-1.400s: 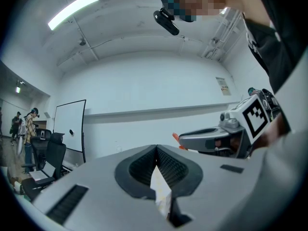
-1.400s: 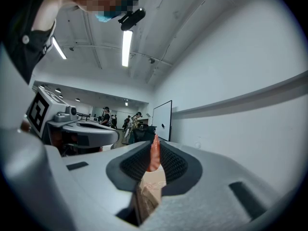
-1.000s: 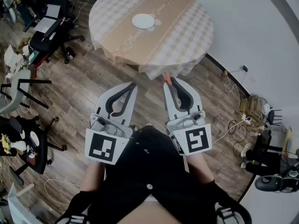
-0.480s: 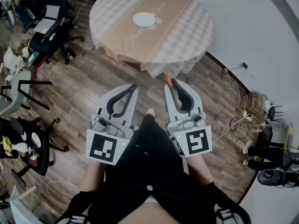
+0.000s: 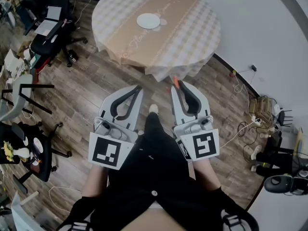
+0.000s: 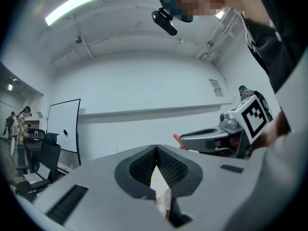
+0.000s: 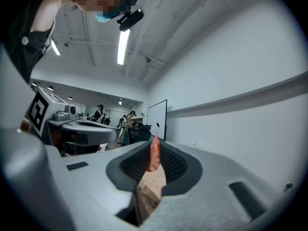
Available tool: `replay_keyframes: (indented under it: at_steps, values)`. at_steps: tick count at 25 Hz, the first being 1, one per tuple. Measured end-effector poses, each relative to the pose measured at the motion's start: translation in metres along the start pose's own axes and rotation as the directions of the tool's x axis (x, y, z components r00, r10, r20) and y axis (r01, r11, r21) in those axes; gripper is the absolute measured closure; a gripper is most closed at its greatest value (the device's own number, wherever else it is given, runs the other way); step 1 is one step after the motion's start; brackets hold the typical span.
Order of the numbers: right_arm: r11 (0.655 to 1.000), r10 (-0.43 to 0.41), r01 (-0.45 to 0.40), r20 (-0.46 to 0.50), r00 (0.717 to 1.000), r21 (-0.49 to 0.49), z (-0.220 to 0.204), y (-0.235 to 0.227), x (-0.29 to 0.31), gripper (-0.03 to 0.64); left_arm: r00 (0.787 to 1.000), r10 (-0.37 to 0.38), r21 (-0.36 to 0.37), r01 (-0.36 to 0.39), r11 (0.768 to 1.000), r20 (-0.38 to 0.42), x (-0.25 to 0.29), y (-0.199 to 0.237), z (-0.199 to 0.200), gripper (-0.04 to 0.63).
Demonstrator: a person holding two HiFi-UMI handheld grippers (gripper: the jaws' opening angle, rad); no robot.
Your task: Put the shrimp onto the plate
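An orange-red shrimp (image 7: 154,154) is pinched between the tips of my right gripper (image 5: 176,84), its end poking out past the jaws as an orange tip (image 5: 174,80). The same shrimp tip (image 6: 177,138) shows in the left gripper view. My left gripper (image 5: 137,88) is shut with nothing in it. Both grippers are held over the wooden floor, short of the round table (image 5: 192,28). A small white plate (image 5: 148,20) lies near the middle of the checked tablecloth, well ahead of both grippers.
Office chairs (image 5: 50,37) and cluttered desks stand to the left of the table. Cables and a power strip (image 5: 254,123) lie on the floor at the right by the white wall. The person's dark trousers and one shoe (image 5: 153,109) show between the grippers.
The view has crept slightly forward toward the table; the person's foot has stepped forward between the grippers. Both grippers hold the same pose, the right one keeping the shrimp.
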State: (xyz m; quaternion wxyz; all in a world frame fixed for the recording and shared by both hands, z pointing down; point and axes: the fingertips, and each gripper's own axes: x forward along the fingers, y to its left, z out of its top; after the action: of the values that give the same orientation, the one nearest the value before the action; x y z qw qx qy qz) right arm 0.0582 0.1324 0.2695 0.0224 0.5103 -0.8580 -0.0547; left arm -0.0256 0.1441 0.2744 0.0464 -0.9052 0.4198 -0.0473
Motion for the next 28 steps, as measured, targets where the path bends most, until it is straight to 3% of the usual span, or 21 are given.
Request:
replay_keyframes:
  at_steps: [28]
  values:
    - [0.992,0.127,-0.127,0.003,0.992,0.023,-0.020,-0.080,0.119,0.571,0.991,0.126,-0.014,-0.126,0.992,-0.037,0.110,0.071,-0.009,0.592]
